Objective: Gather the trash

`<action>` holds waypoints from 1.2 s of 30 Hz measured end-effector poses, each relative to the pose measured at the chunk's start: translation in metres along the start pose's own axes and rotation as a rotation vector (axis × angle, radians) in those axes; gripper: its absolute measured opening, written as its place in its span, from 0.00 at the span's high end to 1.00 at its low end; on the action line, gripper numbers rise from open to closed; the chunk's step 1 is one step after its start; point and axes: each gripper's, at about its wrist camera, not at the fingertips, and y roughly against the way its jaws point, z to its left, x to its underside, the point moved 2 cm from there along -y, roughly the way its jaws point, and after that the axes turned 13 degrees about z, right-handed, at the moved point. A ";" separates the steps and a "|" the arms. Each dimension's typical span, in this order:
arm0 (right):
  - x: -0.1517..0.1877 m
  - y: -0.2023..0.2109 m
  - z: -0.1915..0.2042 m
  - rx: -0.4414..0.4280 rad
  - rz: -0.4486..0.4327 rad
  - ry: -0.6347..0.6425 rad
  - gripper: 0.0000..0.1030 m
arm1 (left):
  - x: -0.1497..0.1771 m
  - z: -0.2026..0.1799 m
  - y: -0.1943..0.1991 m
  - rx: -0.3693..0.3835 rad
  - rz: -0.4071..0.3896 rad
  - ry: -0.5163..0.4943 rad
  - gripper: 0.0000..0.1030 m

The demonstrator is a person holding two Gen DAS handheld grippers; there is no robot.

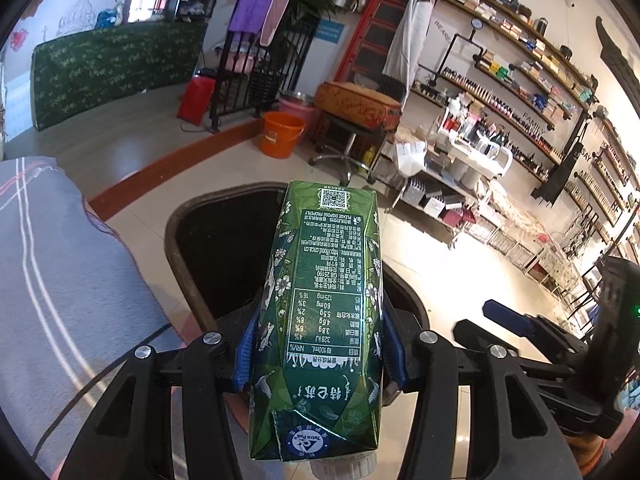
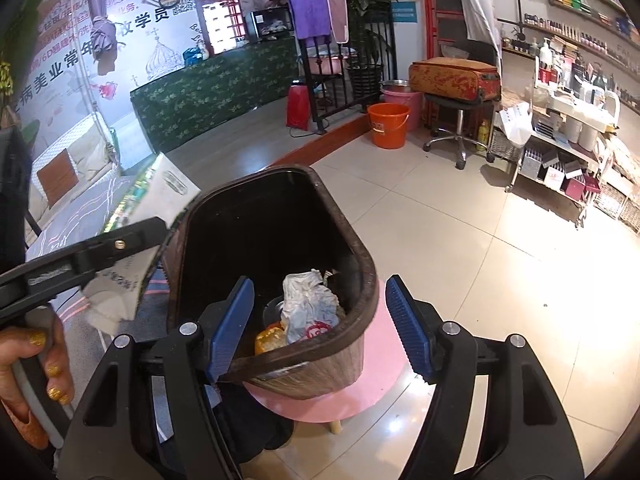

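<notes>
My left gripper (image 1: 318, 354) is shut on a green drink carton (image 1: 320, 300), held lengthwise over the open mouth of a dark brown trash bin (image 1: 188, 264). In the right wrist view the same bin (image 2: 360, 280) stands on a pink stool (image 2: 368, 392) and holds a crumpled white bag (image 2: 308, 300) and orange scraps (image 2: 270, 338). My right gripper (image 2: 320, 320) is open and empty, its blue pads on either side of the bin's near rim. The left gripper's arm (image 2: 80, 256) and the carton's pale end (image 2: 168, 196) show at the bin's left edge.
A bed with a grey plaid cover (image 1: 60, 272) lies to the left. An orange bucket (image 2: 388, 126), a swivel stool carrying a suitcase (image 2: 456, 76), and a cart of bottles and boxes (image 2: 560, 148) stand across the tiled floor. Shelves line the right wall.
</notes>
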 end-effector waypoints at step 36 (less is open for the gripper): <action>0.005 0.022 0.040 -0.050 -0.050 0.055 0.15 | 0.033 0.035 0.115 -0.292 -0.222 0.131 0.06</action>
